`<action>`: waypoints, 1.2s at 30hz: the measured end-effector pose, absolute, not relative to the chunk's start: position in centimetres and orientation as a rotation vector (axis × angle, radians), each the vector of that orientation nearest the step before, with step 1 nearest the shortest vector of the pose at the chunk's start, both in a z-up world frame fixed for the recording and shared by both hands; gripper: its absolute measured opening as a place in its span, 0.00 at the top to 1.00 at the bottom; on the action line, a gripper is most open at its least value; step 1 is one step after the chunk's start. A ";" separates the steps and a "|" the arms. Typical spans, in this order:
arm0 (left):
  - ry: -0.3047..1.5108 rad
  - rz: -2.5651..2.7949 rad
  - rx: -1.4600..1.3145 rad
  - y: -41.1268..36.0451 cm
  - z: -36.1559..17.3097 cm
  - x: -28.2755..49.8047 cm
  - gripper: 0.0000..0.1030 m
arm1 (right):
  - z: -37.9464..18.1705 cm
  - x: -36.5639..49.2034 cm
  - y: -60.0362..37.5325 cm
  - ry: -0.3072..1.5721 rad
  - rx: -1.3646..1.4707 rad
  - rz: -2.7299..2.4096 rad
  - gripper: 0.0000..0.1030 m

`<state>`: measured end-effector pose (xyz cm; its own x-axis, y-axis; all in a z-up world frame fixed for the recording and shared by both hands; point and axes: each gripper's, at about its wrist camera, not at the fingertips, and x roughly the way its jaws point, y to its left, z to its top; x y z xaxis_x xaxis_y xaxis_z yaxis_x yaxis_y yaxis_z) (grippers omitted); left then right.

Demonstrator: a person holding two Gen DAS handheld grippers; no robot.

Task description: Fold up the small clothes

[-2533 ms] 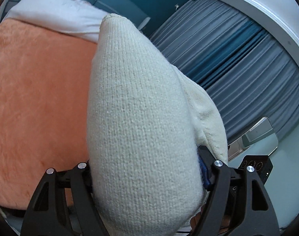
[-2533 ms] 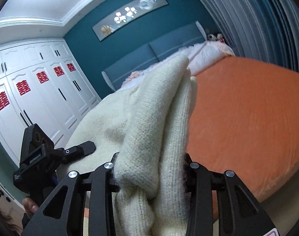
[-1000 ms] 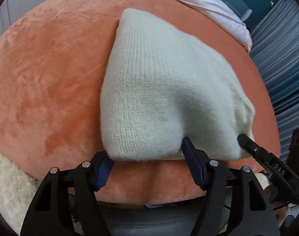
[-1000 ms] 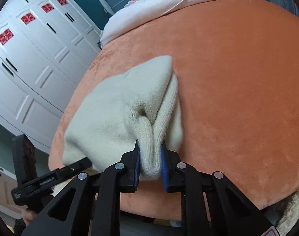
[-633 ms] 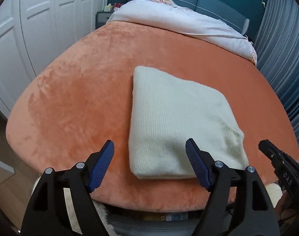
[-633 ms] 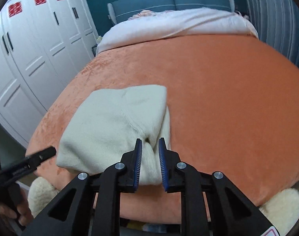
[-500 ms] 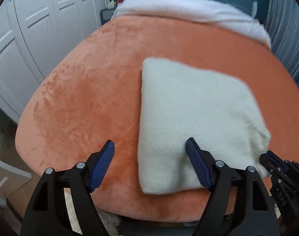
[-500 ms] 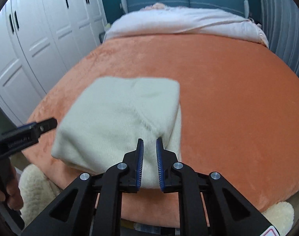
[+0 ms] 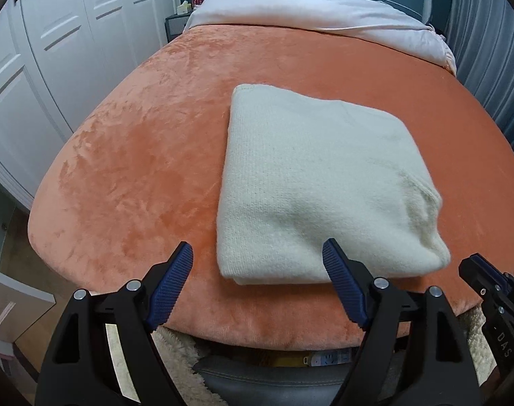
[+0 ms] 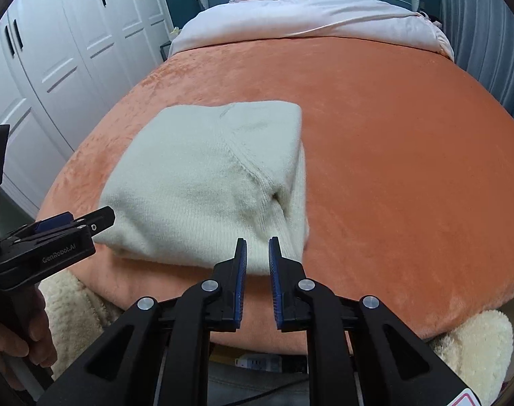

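Note:
A cream knitted sweater [image 9: 318, 182] lies folded into a rectangle on the orange plush bedspread [image 9: 138, 155], near its front edge. It also shows in the right wrist view [image 10: 209, 182]. My left gripper [image 9: 257, 253] is open and empty, just short of the sweater's near edge. My right gripper [image 10: 258, 247] is nearly shut with a narrow gap between the blue pads, empty, just short of the sweater's near right corner. The left gripper also shows at the left of the right wrist view [image 10: 71, 226].
A white duvet [image 10: 307, 20] covers the head of the bed against a teal headboard. White wardrobe doors [image 9: 54, 50] stand to the left, grey curtains [image 9: 493, 50] to the right. A fluffy cream rug [image 10: 473, 341] and a power strip [image 10: 257, 360] lie below the bed's front edge.
Both grippers lowered the folded sweater onto the bedspread and let go of it. The left opened wide and both pulled back slightly toward the front edge.

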<state>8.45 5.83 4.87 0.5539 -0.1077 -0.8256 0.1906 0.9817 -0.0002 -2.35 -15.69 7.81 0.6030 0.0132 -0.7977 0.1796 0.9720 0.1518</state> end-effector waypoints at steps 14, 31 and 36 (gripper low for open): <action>0.939 -0.184 0.193 2.2 3.8 3.4 0.17 | 5.7 -7.8 -16.1 0.905 0.233 -0.269 0.59; 0.871 -0.119 0.199 1.8 0.6 -0.4 0.17 | 3.9 -9.0 -13.5 0.916 0.139 -0.265 0.47; 0.870 -0.096 0.184 1.9 0.6 -0.8 0.17 | 3.9 -9.4 -13.4 0.916 0.139 -0.273 0.47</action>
